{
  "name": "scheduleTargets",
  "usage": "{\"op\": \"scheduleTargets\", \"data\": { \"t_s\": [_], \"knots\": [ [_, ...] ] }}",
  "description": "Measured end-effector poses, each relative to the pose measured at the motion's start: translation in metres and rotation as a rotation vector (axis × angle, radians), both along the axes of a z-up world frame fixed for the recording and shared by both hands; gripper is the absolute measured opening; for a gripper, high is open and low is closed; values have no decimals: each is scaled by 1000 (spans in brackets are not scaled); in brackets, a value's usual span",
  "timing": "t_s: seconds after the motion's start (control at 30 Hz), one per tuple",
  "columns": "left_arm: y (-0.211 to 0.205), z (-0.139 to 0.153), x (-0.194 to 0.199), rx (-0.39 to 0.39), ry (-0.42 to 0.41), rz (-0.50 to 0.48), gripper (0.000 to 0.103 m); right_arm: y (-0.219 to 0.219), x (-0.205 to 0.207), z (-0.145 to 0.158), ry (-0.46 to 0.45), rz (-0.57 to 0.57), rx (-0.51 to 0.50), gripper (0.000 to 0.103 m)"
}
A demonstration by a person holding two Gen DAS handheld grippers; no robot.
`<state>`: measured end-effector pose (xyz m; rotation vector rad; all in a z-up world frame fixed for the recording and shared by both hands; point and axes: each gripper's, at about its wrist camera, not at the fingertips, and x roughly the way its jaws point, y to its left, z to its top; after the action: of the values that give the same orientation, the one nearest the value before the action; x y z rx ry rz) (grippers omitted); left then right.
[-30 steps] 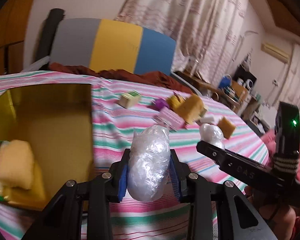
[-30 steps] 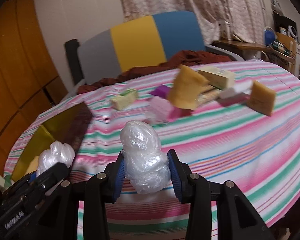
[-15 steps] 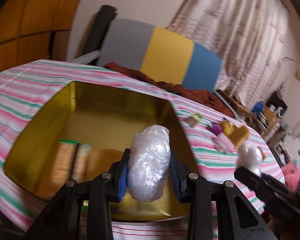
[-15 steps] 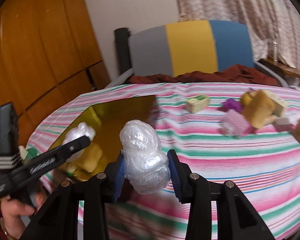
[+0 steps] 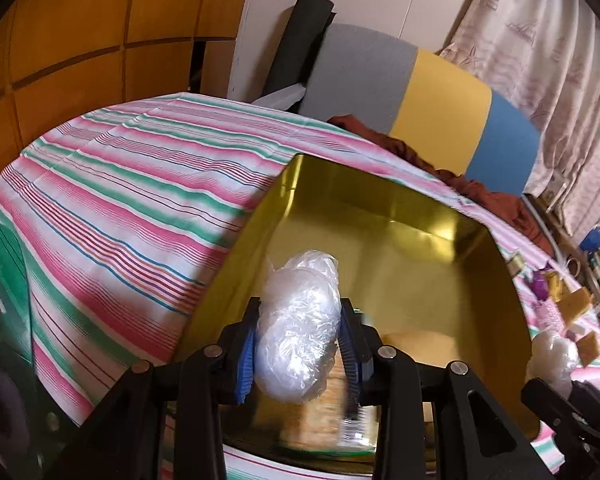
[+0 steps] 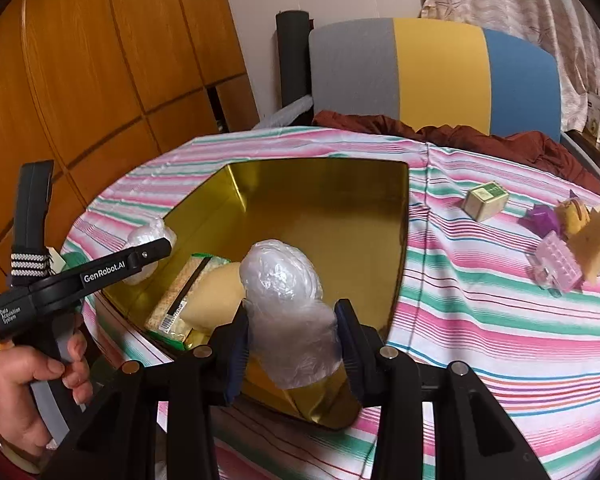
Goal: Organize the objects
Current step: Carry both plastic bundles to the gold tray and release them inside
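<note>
My left gripper (image 5: 300,312) is shut on a crumpled clear plastic bundle (image 5: 300,348) and hangs over the near part of an open gold box (image 5: 380,188). My right gripper (image 6: 291,312) is shut on a second plastic bundle (image 6: 280,276), above the gold box's (image 6: 320,196) near corner. In the right wrist view the left gripper (image 6: 148,254) comes in from the left at the box's left rim with its bundle (image 6: 150,234). Inside the box lie a cracker packet (image 6: 180,300) and a pale yellow sponge (image 6: 216,296).
A striped cloth (image 6: 480,320) covers the round table. To the right of the box lie a small green-and-white carton (image 6: 485,199), a purple piece (image 6: 544,218), a pink clear case (image 6: 556,268) and yellow sponges (image 6: 596,240). A person's hand (image 6: 32,380) grips the left handle. A tricolour chair (image 6: 436,72) stands behind.
Both grippers have swung left from above the striped cloth to above the gold box, rolling as they went. Each keeps its plastic bundle clamped.
</note>
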<state>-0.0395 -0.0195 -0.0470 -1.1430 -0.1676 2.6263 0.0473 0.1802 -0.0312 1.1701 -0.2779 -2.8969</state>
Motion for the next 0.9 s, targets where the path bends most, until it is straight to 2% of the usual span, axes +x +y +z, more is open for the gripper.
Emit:
{"op": "scheduleTargets", "data": {
  "t_s": [0.43, 0.57, 0.8, 0.9],
  "knots": [
    [0, -13, -10, -43, -37, -5, 37, -5, -13, -11, -70, 24, -25, 43],
    [-3, -13, -10, -33, -44, 3, 37, -5, -9, -6, -48, 21, -38, 53],
    [-6, -12, -9, -48, -38, 21, 37, 8, 4, 1, -5, -18, -74, 53],
    [-6, -8, -8, -68, -16, 36, 41, 15, 8, 4, 10, -39, -88, 53]
  ]
}}
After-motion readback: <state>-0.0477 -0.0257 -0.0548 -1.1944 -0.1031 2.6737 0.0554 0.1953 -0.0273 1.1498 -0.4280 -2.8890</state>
